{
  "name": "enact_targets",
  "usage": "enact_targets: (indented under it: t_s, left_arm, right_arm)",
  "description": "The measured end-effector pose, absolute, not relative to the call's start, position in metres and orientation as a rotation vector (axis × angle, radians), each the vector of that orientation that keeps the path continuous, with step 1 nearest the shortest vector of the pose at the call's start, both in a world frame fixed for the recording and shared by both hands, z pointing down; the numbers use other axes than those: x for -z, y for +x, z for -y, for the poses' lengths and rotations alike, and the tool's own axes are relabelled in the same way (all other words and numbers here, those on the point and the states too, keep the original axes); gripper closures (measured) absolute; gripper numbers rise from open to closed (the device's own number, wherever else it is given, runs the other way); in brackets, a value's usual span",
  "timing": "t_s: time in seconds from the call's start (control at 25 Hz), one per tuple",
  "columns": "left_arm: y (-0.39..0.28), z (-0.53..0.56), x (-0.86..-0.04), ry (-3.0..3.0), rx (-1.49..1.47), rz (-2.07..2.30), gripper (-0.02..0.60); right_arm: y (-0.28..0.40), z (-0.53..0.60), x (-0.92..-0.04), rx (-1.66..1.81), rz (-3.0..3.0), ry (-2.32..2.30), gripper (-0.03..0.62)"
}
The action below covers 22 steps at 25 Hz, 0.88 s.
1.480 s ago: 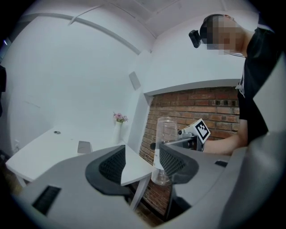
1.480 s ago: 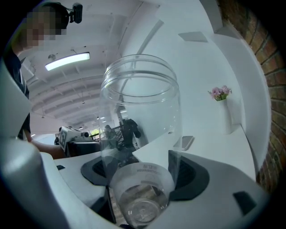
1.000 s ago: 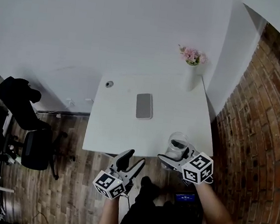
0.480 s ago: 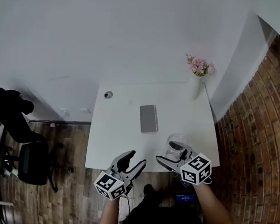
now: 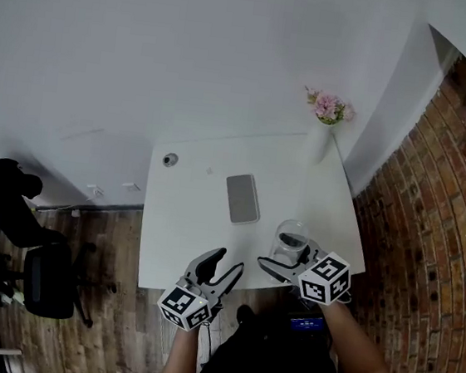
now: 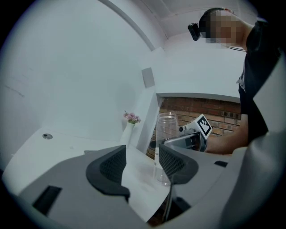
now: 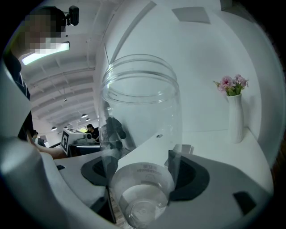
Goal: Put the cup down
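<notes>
Your left gripper (image 5: 222,266) waits at the near edge of the white rectangular worktop (image 5: 196,219); its jaws stand apart and grasp nothing. To its right, your right gripper (image 5: 291,259) has its jaws clenched on the lower part of the clear plastic cup (image 5: 291,238). It holds the cup upright over the near right part of the worktop. I cannot tell if the base of the cup already touches the surface. I judge that you are in the step of putting the cup down. The next move calls for lowering it straight until the base rests flat, then releasing the jaws and drawing back without tipping it. The worktop carries, from left to right, a small round metal grommet (image 5: 169,159), a flat grey rectangular device (image 5: 242,198), and a tall white vase with pink flowers (image 5: 323,125) at the far right corner, all well apart from the cup. In the room, a black office chair (image 5: 43,277) stands on the wooden plank floor (image 5: 112,293) at the left. A white wall is behind and a red brick wall (image 5: 432,204) is at the right.
</notes>
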State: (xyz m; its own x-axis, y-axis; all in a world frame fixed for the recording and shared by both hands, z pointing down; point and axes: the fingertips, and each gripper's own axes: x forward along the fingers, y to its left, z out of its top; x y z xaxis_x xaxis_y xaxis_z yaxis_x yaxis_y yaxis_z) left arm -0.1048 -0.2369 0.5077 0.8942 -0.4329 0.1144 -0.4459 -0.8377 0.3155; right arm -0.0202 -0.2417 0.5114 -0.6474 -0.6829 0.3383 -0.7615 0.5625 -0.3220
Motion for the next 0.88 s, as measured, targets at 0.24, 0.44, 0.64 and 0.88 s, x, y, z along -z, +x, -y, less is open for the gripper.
enact_targets:
  t_s: [0.24,0.44,0.64,0.88]
  left_arm:
    - [-0.106,0.239,-0.514,2.709,-0.075,0.676,0.345]
    - [-0.098,0.247,-0.512,2.694,-0.079,0.721,0.345]
    - [-0.08,0.25,-0.503,2.7,-0.071,0.753,0.345]
    - [-0.066,0.251,-0.488,2.719,-0.058,0.799,0.345]
  right_arm:
    - [-0.021,0.246,-0.519,-0.685,2.624,1.199,0.235]
    - [-0.015,0.256,-0.511,-0.644,2.658,1.17,0.235]
    - [-0.004,0.262,-0.501,-0.609,2.7,1.138,0.235]
    - [0.002,0.268,-0.493,-0.552,2.735,1.062,0.235]
